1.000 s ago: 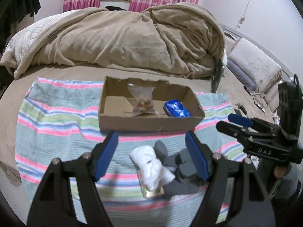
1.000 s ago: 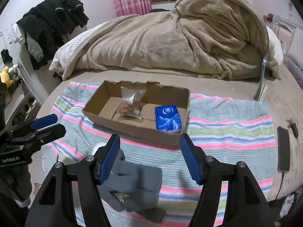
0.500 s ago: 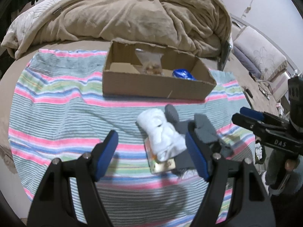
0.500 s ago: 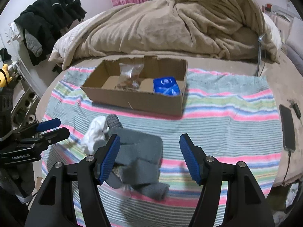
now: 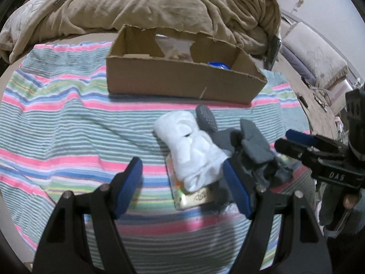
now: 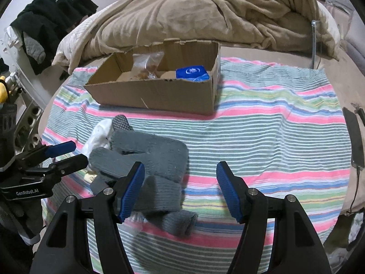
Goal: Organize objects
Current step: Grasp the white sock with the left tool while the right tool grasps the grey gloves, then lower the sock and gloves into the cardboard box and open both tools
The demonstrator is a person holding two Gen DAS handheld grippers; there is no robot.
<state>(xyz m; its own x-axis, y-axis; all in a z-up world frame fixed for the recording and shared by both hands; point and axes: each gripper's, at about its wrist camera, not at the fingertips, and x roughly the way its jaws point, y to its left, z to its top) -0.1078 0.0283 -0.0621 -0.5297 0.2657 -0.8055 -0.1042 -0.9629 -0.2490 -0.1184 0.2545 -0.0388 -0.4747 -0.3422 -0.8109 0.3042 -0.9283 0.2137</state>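
Observation:
A cardboard box (image 5: 182, 80) (image 6: 155, 93) sits on a striped cloth on the bed, holding a clear snack bag (image 6: 147, 65) and a blue packet (image 6: 192, 73). In front of it lie a white rolled cloth (image 5: 189, 146), a grey knit piece (image 6: 155, 159) (image 5: 253, 146), a grey insole tip (image 5: 206, 117) and a gold packet (image 5: 196, 197) partly under the white cloth. My left gripper (image 5: 182, 187) is open, low over the white cloth. My right gripper (image 6: 180, 189) is open, its left finger over the grey knit piece.
A heaped tan blanket (image 5: 159, 6) lies behind the box. A phone (image 6: 353, 141) lies at the cloth's right edge. Dark clothes (image 6: 50, 20) hang at the far left. Pillows (image 5: 317, 59) are at the right.
Both grippers have dropped lower and closer to the pile of cloth items, which now looks larger. The box has shifted up in both views. Both jaws stay open.

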